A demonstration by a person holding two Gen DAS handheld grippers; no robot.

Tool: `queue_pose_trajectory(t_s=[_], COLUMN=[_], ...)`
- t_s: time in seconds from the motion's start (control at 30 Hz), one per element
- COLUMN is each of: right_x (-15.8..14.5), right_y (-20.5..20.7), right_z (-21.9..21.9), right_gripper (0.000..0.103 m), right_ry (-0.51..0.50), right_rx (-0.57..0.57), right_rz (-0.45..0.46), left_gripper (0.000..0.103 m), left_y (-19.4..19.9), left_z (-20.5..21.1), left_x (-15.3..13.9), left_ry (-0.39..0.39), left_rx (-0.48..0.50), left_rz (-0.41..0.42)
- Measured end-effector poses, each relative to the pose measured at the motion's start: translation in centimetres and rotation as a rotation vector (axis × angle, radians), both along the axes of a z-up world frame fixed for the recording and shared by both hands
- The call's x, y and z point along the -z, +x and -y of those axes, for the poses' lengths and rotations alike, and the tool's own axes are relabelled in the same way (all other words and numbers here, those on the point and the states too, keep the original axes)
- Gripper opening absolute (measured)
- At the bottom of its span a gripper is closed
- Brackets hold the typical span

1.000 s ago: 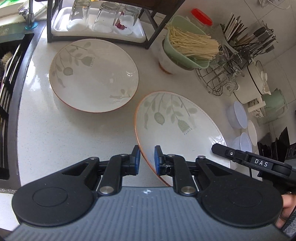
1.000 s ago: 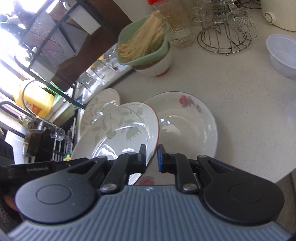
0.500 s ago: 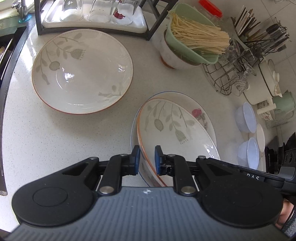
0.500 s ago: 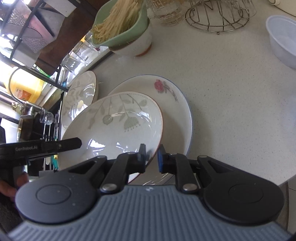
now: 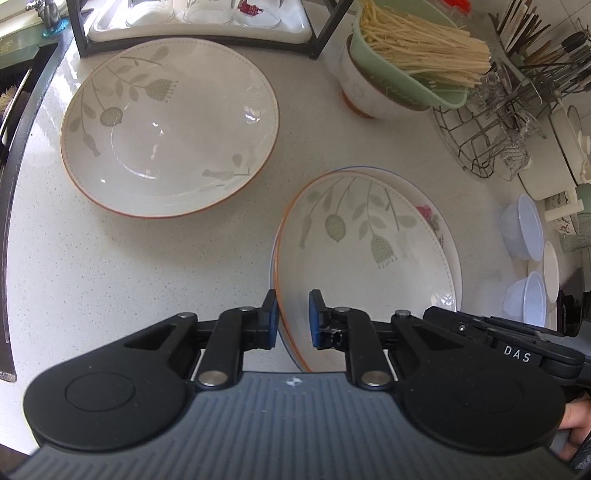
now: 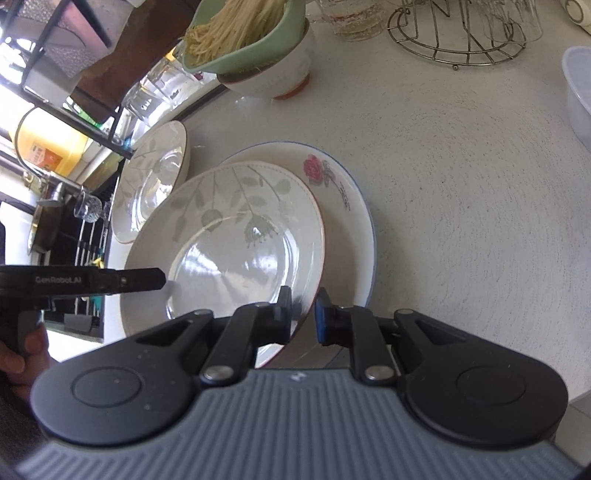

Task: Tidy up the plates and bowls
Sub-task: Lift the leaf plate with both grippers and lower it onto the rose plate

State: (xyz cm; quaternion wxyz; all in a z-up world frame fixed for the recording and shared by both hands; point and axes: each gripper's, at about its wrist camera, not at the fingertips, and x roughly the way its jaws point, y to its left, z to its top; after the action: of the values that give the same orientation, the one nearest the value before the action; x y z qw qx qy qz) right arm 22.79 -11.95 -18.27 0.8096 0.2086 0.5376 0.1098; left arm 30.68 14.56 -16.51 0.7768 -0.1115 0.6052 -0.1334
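Note:
Both grippers hold one leaf-patterned plate with an orange rim [image 5: 369, 266] [image 6: 236, 251]. My left gripper [image 5: 292, 319] is shut on its left rim and my right gripper [image 6: 303, 314] is shut on its right rim. The plate sits low over a rose-patterned plate with a blue rim [image 5: 439, 225] [image 6: 332, 181] on the counter; whether they touch I cannot tell. A second leaf-patterned plate [image 5: 170, 129] [image 6: 155, 177] lies flat on the counter to the left, apart from both grippers.
A white bowl holding a green strainer of noodles [image 5: 406, 66] [image 6: 258, 48] stands behind the plates. A wire rack of glasses [image 5: 495, 136], small white bowls [image 5: 524, 229], a tray of glasses [image 5: 199, 18] and the sink edge [image 5: 22, 122] ring the counter.
Both grippers carried the leaf plate to the right and down over the rose plate. The view has closed in on the counter. Both grips are unchanged.

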Motion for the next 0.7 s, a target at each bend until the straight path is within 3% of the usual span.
queue_pose_trajectory(t_s=[0.33, 0.7], right_x=[0.0, -1.1], right_y=[1.4, 1.9], right_z=[0.8, 0.7], right_gripper=[0.017, 0.017], right_ry=[-0.045, -0.109], right_rx=[-0.042, -0.118], right_rz=[0.0, 0.009], left_gripper=[0.019, 0.019], left_y=[-0.3, -0.8], left_z=[2.0, 2.6], left_x=[0.6, 0.7], left_ry=[0.056, 0.075], left_rx=[0.003, -0.092], left_rz=[0.009, 0.006])
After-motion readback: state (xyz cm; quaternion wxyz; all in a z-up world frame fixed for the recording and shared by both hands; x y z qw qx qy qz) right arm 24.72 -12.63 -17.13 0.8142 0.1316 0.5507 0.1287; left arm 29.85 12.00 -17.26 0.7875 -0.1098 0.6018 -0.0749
